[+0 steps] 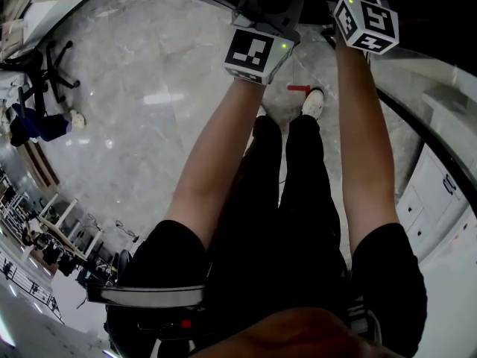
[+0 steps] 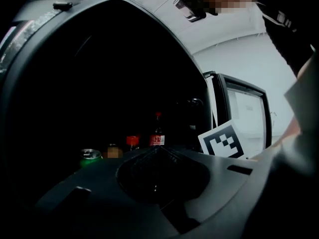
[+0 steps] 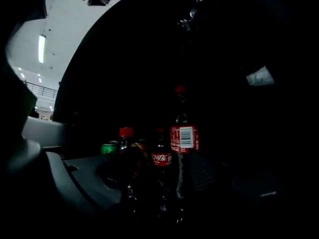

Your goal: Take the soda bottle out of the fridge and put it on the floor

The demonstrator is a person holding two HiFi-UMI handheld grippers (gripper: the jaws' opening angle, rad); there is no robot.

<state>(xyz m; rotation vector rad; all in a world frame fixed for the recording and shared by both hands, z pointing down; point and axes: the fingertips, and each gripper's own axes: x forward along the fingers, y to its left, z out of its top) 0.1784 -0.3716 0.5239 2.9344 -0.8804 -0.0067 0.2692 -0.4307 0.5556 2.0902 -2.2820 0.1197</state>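
While the soda bottle [image 3: 184,138] stands upright in the dark fridge [image 2: 30,39], straight ahead of our right gripper [image 3: 167,161], jaws spread and empty, we judge the left gripper [image 2: 157,151], clenched on nothing, farther off.

- Straight ahead of your right tool [image 3: 157,169], the shorter bottle [image 3: 160,157] has a red label with white Chinese Coca-Cola characters.
- Just right of it, the taller bottle [image 3: 184,139] shows a white barcode and Coca-Cola script.

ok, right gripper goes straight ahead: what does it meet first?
Likely the short cola bottle, centred between the right gripper's open jaws. The taller cola bottle lines up with one jaw; depth unclear.
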